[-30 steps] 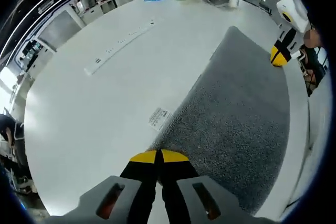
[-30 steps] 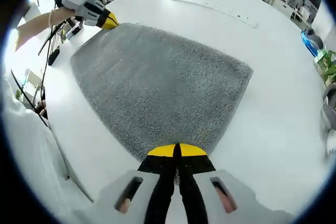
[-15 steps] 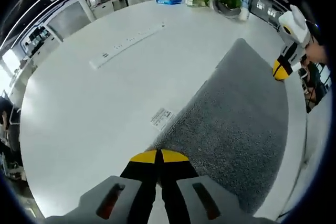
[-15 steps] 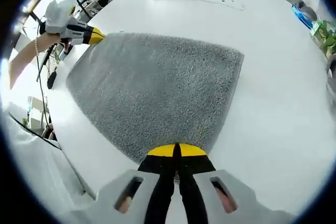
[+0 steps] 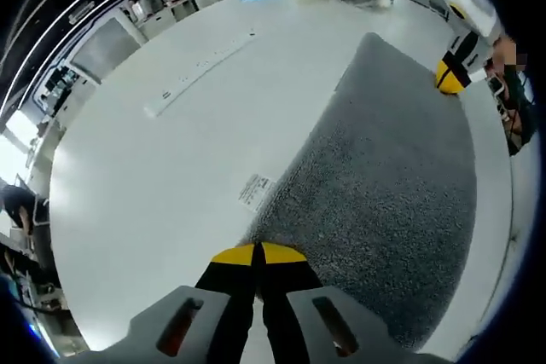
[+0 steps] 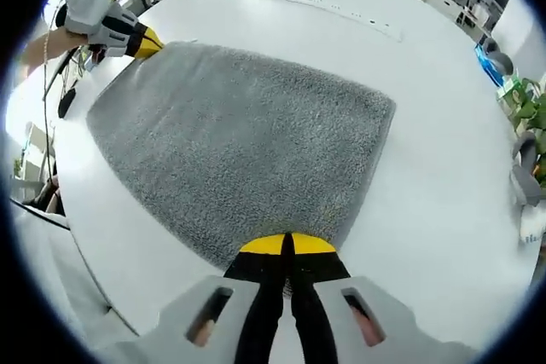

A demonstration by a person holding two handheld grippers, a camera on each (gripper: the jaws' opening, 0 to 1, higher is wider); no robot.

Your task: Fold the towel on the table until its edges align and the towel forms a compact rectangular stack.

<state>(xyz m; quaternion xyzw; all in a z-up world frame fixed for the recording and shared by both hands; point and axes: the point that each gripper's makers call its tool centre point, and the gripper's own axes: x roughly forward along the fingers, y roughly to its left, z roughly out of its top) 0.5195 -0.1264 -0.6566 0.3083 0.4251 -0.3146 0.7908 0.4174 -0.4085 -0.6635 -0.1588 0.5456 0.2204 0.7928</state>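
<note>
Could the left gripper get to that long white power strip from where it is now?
Probably not yet: the left gripper is shut on a corner of the towel, though bare table lies between it and the power strip.

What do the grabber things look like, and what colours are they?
Each gripper has two black jaws with bright yellow tips, rising from a pale grey body with two dark slots showing orange inside. The left gripper and the right gripper look alike. Seen from the other view, each has a white casing behind its black and yellow end.
</note>
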